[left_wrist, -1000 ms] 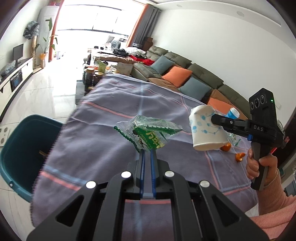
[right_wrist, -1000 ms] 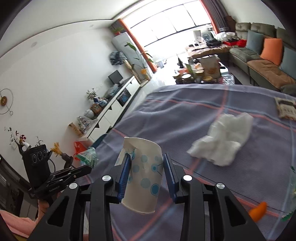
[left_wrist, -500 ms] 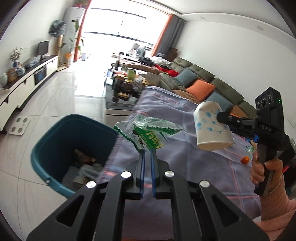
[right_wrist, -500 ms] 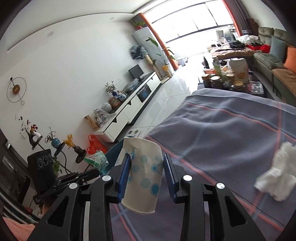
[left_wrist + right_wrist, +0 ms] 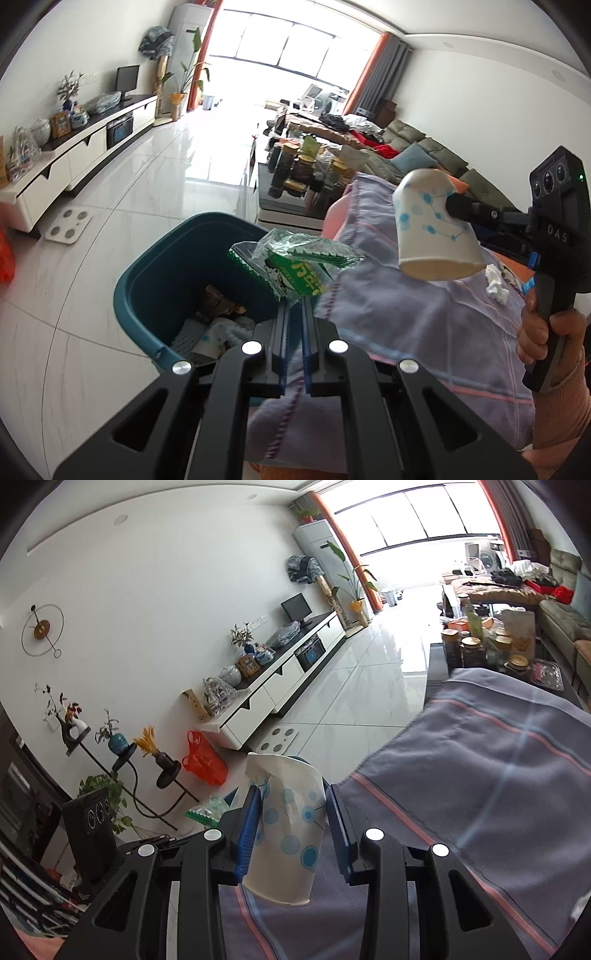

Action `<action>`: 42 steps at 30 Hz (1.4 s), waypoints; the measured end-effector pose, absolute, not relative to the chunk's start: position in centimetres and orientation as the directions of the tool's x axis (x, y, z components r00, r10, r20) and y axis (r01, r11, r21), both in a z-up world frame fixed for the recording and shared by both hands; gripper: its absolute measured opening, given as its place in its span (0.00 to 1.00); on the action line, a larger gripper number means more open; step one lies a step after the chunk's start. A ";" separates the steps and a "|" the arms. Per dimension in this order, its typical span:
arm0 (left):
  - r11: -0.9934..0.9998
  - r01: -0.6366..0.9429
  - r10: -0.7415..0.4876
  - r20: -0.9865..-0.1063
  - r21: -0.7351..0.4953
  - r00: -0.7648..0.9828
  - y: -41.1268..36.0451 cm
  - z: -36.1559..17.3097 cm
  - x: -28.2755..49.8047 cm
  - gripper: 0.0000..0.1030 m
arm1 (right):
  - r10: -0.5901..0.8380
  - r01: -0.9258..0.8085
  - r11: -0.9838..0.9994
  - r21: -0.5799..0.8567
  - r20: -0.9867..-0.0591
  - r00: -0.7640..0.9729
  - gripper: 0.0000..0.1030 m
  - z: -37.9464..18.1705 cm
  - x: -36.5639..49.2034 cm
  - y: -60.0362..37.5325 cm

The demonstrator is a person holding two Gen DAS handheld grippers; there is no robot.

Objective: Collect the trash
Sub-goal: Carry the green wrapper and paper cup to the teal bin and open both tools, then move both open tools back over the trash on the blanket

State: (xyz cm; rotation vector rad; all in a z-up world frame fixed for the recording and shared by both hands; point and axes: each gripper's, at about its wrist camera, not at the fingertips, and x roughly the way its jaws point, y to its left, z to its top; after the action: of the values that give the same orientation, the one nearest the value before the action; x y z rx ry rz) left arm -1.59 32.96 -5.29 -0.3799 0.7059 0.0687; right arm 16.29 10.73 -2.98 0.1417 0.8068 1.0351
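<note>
Now left gripper [image 5: 293, 310] clamping wrapper [image 5: 295, 267] over bin [image 5: 147, 280], right gripper [image 5: 291, 808] squeezing cup [image 5: 284, 823], seemingly nearer.

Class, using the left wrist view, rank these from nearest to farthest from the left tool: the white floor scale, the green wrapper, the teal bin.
1. green wrapper, gripped at the left tool tips.
2. teal bin, just beyond, on the floor.
3. white floor scale, farther left on the tiles.
</note>
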 end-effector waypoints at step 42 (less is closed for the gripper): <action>0.852 -0.375 0.025 -0.688 -0.364 0.725 36.9 -9.9 -0.9 0.27 | 0.715 -0.688 0.566 0.455 -0.686 0.134 0.44 -8.1 18.0 22.8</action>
State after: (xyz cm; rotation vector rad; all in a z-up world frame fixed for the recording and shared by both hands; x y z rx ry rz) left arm -0.91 36.94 -9.88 -0.5132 0.7331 0.2316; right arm 18.03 22.84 -8.14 0.0313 1.0144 1.0170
